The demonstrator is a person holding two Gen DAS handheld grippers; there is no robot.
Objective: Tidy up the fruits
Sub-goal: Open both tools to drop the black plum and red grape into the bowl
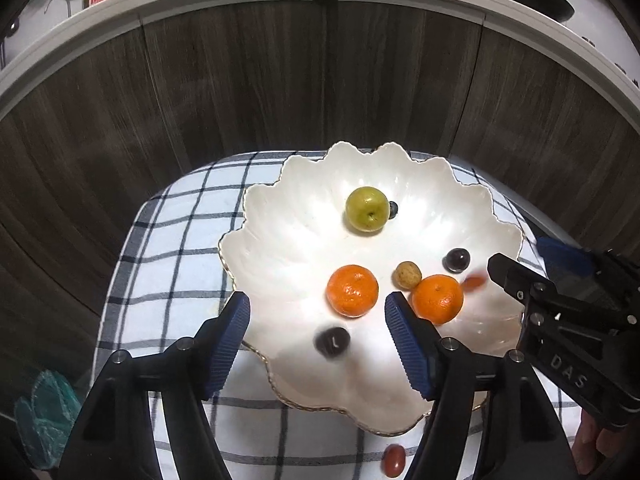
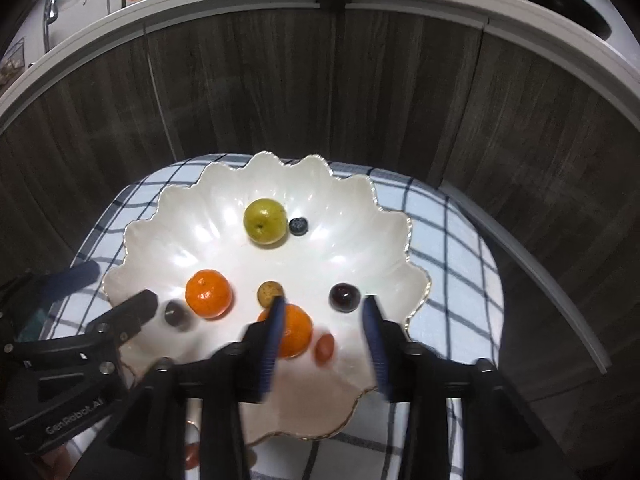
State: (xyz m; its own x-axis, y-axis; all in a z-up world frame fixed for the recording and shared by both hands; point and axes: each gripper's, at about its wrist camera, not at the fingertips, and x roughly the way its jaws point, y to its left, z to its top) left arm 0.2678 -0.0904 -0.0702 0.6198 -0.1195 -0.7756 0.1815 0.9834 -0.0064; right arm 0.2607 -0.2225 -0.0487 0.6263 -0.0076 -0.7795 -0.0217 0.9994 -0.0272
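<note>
- Left tool hangs over the near left rim of the bowl, fingers spread wide, nothing between them; it tilts down toward the fruit.
- Right tool hangs over the near right part of the bowl, also spread and empty; its blue pads look motion-blurred.
- The bowl, white with a scalloped gold edge, sits on a checked cloth covering the surface.
- Far in the bowl: a green fruit with a blueberry touching its right side.
- Nearer: left orange, a small tan fruit, right orange, and a dark grape to the right.
- A blurred dark grape lies between the left tool's fingers in its own view.
- A blurred red tomato lies just right of the right orange.
- Another red tomato lies on the cloth, near the bowl's near edge.
</note>
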